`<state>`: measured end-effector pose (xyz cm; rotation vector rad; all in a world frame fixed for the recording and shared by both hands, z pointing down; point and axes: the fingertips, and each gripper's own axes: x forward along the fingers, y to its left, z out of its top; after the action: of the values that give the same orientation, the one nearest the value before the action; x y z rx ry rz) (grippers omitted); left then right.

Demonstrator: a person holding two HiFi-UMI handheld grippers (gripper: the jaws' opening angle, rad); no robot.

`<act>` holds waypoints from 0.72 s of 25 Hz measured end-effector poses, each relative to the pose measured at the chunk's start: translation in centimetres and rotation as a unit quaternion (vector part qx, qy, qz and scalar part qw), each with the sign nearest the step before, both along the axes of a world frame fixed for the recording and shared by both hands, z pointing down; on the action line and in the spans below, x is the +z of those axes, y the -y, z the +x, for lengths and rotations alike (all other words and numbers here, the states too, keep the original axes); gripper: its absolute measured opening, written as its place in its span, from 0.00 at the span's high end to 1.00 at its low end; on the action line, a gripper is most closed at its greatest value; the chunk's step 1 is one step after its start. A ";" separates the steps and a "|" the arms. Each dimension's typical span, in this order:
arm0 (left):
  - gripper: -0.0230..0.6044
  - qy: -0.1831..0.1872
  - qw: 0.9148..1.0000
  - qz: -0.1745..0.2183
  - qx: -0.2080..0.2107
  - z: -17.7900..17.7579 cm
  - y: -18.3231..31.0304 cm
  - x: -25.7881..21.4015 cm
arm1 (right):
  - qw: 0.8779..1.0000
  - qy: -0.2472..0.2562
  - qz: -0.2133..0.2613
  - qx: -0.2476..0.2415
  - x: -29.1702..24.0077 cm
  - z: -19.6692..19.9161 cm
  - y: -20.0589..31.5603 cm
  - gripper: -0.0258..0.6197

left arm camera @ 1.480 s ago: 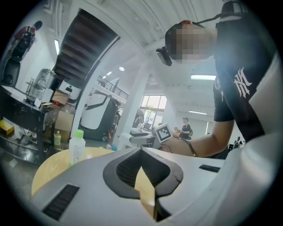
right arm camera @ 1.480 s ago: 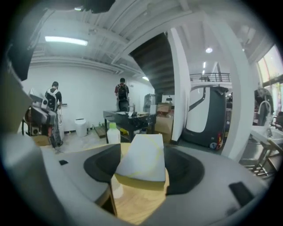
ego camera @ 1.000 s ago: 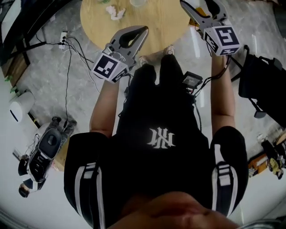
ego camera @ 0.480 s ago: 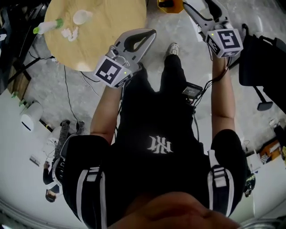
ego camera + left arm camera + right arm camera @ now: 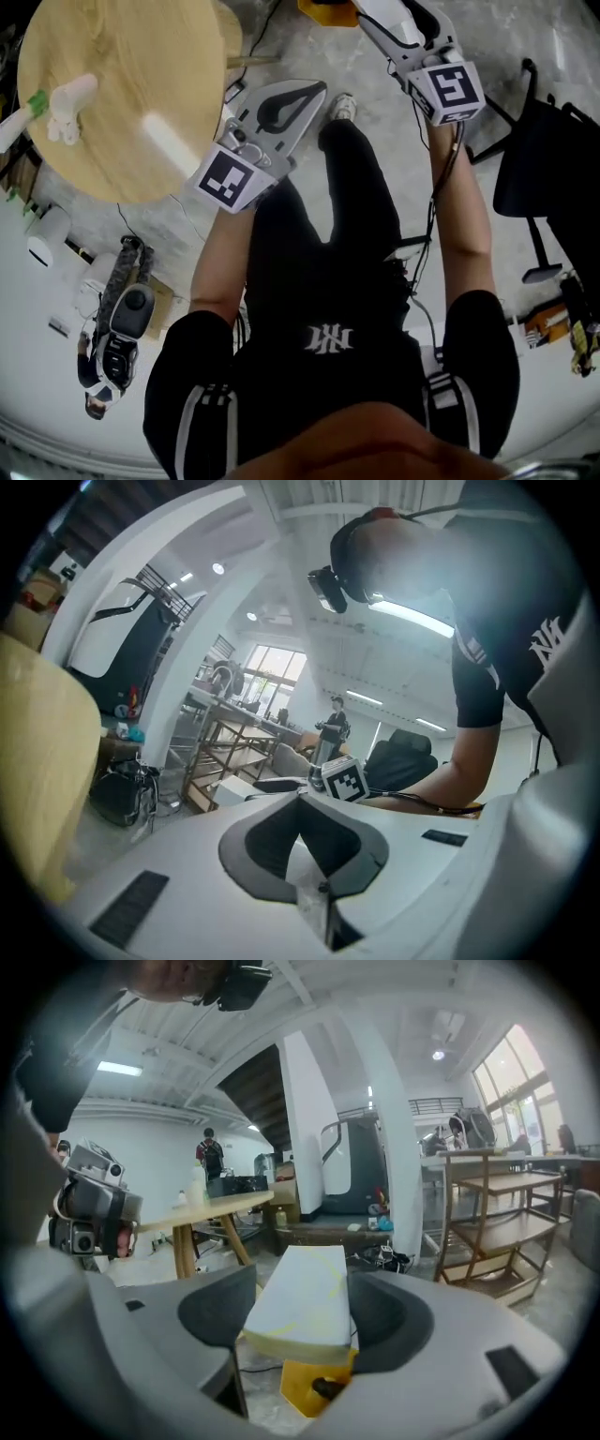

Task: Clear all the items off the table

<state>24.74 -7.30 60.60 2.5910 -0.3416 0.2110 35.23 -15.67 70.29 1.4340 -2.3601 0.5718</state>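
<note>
Where the table point(image 5: 131, 56) stands: grey marbled floor point(image 5: 169, 225).
Block point(image 5: 300, 1321): white, yellowish underside, gripped by right gripper point(image 5: 302, 1283).
Left gripper point(image 5: 300, 803): jaws together.

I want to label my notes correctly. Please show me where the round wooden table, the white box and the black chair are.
round wooden table point(image 5: 131, 56), head view, bare part of its top.
white box point(image 5: 302, 1307), right gripper view, its top face.
black chair point(image 5: 544, 169), head view, its back.
</note>
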 end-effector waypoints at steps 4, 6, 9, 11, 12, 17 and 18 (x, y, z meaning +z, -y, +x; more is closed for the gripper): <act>0.94 0.006 1.000 0.013 -0.019 0.1 -1.7 -1.7 | 1.000 -0.004 0.007 -0.011 -0.8 -0.2 -1.2 0.47; 0.94 0.009 1.000 0.013 -0.027 0.1 -2.2 -1.6 | 1.000 -0.004 0.006 -0.019 -0.2 -0.2 -1.5 0.47; 0.94 0.011 0.999 0.008 -0.039 0.4 -1.8 1.4 | 1.000 -0.006 -0.003 -0.027 3.9 -0.2 -1.5 0.47; 0.94 0.013 0.999 0.003 -0.044 0.3 -1.3 3.9 | 0.999 -0.009 -0.009 -0.031 7.0 -0.3 -1.3 0.47; 0.94 0.013 0.999 0.001 -0.046 0.2 -1.1 4.9 | 0.999 -0.011 -0.012 -0.033 8.5 -0.4 -1.3 0.47; 0.94 0.011 0.999 -0.006 -0.044 -0.3 -1.1 8.7 | 0.998 -0.024 -0.029 -0.042 15.1 -0.8 -1.9 0.47; 0.94 0.010 0.999 -0.006 -0.042 -0.3 -1.2 9.1 | 0.998 -0.026 -0.033 -0.043 16.2 -0.9 -2.1 0.47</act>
<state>24.42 -6.06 69.73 2.5577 -0.4536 0.2086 34.37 -13.59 86.53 1.2974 -2.3276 0.5778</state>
